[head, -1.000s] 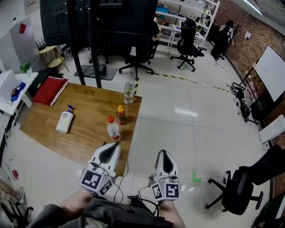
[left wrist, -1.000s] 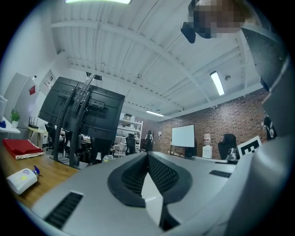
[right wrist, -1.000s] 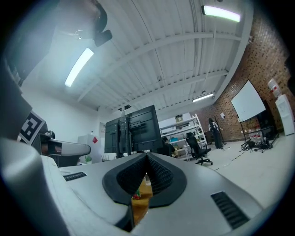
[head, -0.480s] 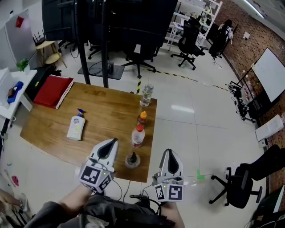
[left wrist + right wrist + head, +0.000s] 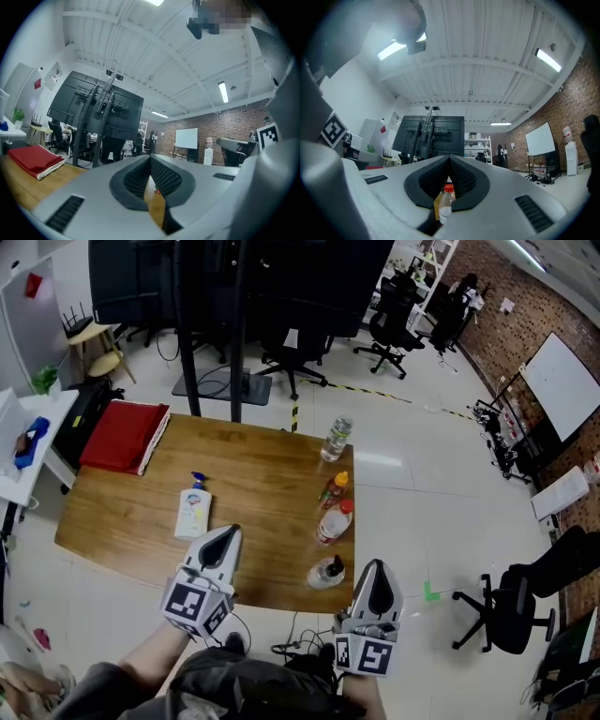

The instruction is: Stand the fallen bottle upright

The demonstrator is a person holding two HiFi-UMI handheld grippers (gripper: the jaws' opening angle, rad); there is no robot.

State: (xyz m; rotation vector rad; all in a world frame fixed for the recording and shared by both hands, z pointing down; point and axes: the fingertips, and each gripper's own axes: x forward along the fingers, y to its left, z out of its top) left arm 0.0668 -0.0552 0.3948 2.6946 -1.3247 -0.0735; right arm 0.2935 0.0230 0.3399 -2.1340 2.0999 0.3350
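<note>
Spray bottle was not yet touched: nearest, the left gripper and right gripper hung by the near edge of the surface, jaws closed and empty, probably ready to reach in. It lay flat beyond the left one, well apart from the bottles standing at the right.

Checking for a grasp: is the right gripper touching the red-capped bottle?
Apart. The head view shows the right gripper off the table, with floor and wood between it and the red-capped bottle.
</note>
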